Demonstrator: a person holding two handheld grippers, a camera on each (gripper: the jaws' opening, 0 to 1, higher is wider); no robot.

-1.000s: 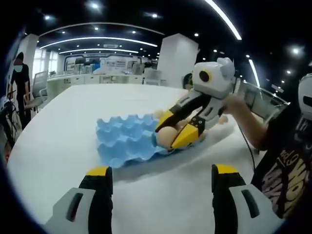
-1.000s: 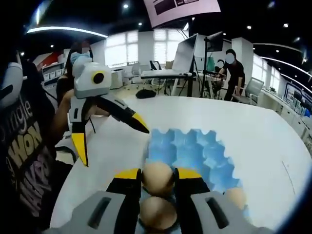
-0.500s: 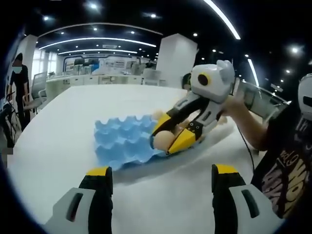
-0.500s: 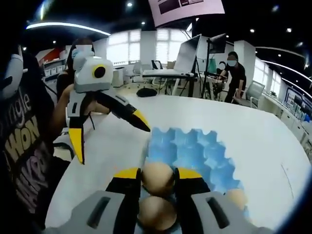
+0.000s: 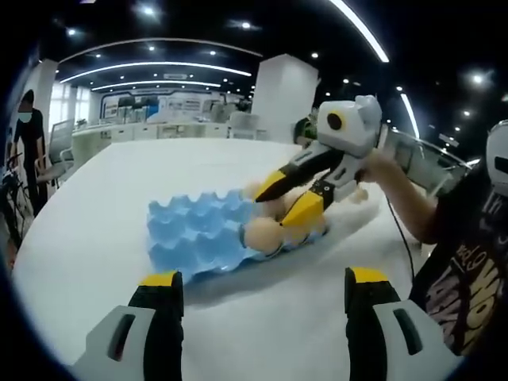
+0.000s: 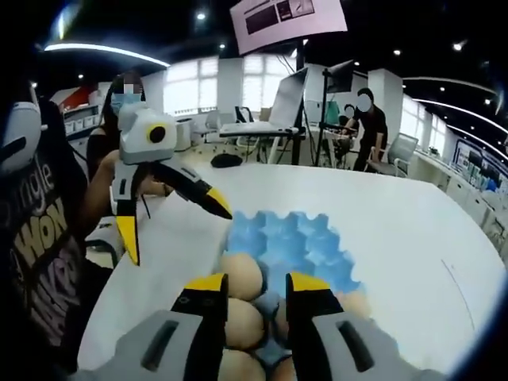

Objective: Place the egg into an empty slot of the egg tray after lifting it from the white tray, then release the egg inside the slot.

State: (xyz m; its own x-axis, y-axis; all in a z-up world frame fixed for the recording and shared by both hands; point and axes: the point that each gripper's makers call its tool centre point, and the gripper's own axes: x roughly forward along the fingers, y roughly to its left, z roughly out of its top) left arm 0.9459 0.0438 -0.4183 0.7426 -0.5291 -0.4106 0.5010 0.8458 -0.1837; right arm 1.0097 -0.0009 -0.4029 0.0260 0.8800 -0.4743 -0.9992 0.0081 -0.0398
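Now our right claw has let go and pulled up: half a second back its jaws pinched an egg, and now they stand apart with nothing between them. That egg sits in a slot at the near edge of the blue egg tray. We cannot make out the white tray. More eggs lie just under the jaws. Our left claw is wide open and empty, hanging over the white table.

We think the job now is to lift the right claw straight up, slow, so no jaw bumps the egg. The far slots look empty. The table around the tray leaves us lots of room.
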